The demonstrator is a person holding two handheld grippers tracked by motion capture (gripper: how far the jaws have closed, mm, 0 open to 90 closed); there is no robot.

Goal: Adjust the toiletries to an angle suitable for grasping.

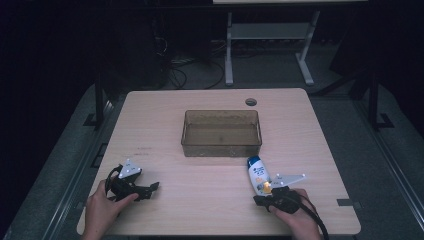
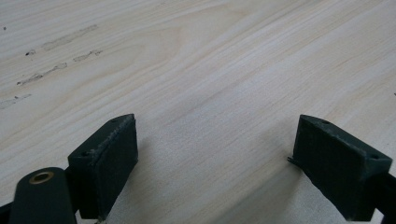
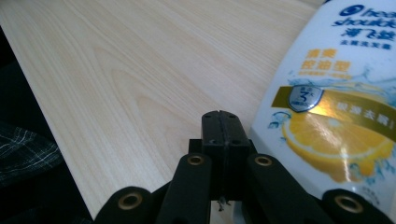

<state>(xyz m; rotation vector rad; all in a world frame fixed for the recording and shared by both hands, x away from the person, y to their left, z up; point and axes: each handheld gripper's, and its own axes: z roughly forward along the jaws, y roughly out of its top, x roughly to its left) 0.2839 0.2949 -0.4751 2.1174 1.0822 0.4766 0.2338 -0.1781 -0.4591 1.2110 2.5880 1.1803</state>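
A white shampoo bottle (image 1: 258, 174) with a blue cap lies flat on the wooden table (image 1: 165, 145), cap toward the bin. In the right gripper view its label with an orange slice (image 3: 336, 98) is close on the right. My right gripper (image 1: 257, 200) sits at the bottle's bottom end, near the table's front edge. Its jaws (image 3: 220, 117) are shut with nothing between them, right beside the bottle. My left gripper (image 1: 150, 191) rests at the front left, jaws open wide (image 2: 215, 128) over bare wood, nothing between them.
A brown see-through bin (image 1: 221, 133) stands at the table's middle, beyond the bottle. A round cable hole (image 1: 251, 102) lies near the far edge. A white desk frame (image 1: 270, 45) stands on the floor behind. Plaid cloth (image 3: 23, 149) shows past the front edge.
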